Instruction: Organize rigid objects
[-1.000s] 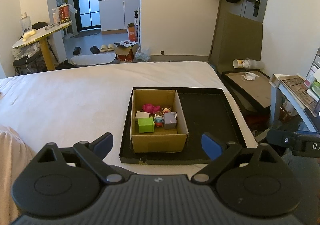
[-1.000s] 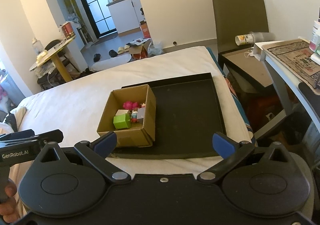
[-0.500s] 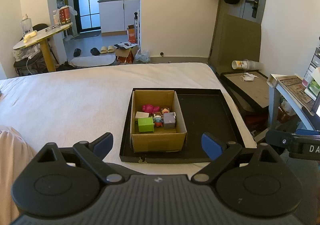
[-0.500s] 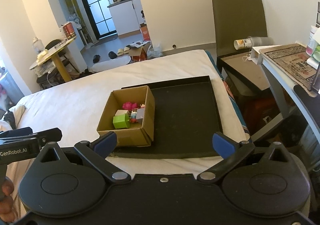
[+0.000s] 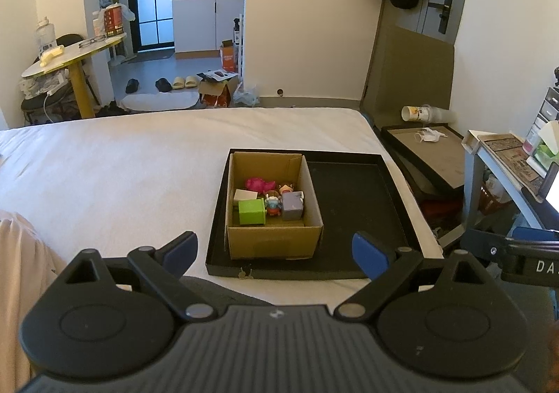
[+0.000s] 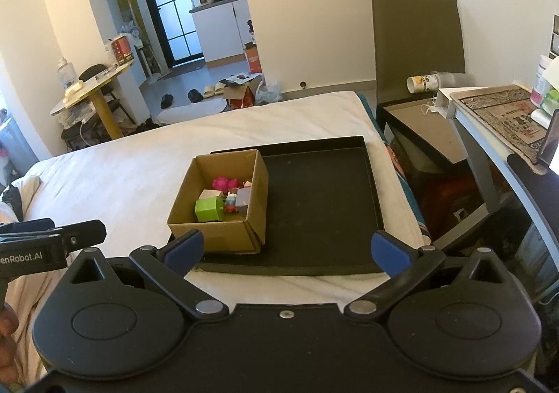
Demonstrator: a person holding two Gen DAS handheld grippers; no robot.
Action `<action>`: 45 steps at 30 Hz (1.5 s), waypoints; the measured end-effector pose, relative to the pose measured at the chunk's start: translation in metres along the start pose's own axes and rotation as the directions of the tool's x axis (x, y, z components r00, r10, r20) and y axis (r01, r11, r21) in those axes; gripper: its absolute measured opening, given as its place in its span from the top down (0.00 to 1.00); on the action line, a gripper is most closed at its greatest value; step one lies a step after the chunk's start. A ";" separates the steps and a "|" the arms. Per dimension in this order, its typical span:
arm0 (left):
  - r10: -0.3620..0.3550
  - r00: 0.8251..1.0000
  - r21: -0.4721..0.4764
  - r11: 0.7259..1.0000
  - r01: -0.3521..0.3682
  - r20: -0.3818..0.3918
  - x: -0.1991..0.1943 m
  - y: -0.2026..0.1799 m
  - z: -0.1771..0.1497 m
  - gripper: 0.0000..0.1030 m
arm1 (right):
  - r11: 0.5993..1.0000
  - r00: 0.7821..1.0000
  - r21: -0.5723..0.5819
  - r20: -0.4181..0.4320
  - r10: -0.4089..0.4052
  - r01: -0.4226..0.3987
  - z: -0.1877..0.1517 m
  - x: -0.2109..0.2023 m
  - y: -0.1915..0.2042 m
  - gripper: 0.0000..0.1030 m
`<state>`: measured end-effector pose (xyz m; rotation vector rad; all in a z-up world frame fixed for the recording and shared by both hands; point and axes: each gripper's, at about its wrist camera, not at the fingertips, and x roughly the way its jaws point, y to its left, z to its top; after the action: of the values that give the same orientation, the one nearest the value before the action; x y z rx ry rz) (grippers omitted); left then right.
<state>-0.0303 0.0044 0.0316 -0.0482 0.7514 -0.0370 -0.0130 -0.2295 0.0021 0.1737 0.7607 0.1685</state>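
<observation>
On the white bed (image 5: 139, 162), a black tray (image 5: 353, 214) holds a toy-filled cardboard box (image 5: 274, 242); left hand-held gripper (image 5: 274, 249) and right hand-held gripper (image 6: 286, 249) gape wide, empty.

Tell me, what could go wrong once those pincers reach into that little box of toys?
The toys are packed tight: the green block touches the small figurine and the grey block, so fingers closing on one may knock or pinch another. The cardboard box looks light and sits loose in the black tray, so a push could slide or tip it. Both the left gripper and the right gripper are open and near each other, so they might collide.
</observation>
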 end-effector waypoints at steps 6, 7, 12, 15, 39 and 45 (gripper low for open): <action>0.001 1.000 0.001 1.000 -0.001 0.000 -0.001 0.001 -0.001 0.08 | 1.000 1.000 -0.002 0.001 -0.001 0.001 0.000 0.000 0.001 0.00; 0.002 1.000 0.001 1.000 -0.002 0.000 0.000 0.001 -0.001 0.08 | 1.000 1.000 -0.003 0.001 -0.003 0.003 0.000 -0.001 0.001 0.00; 0.012 1.000 0.018 1.000 -0.012 0.002 -0.001 -0.001 -0.003 0.08 | 1.000 1.000 -0.003 -0.001 -0.006 0.006 -0.001 -0.001 0.001 0.00; -0.003 1.000 0.015 1.000 0.003 -0.006 -0.002 -0.001 -0.004 0.08 | 1.000 1.000 -0.001 -0.005 -0.011 0.011 -0.002 -0.001 0.000 0.00; -0.011 1.000 0.009 1.000 0.011 0.007 -0.012 0.002 -0.002 0.08 | 1.000 1.000 -0.019 -0.004 -0.013 0.013 -0.004 -0.001 0.002 0.00; -0.016 1.000 0.012 1.000 0.016 0.013 -0.012 0.001 -0.002 0.08 | 1.000 1.000 -0.020 -0.004 -0.011 0.011 -0.004 -0.001 0.002 0.00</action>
<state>-0.0405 0.0062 0.0385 -0.0434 0.7376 -0.0557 -0.0169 -0.2275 0.0003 0.1507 0.7634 0.1661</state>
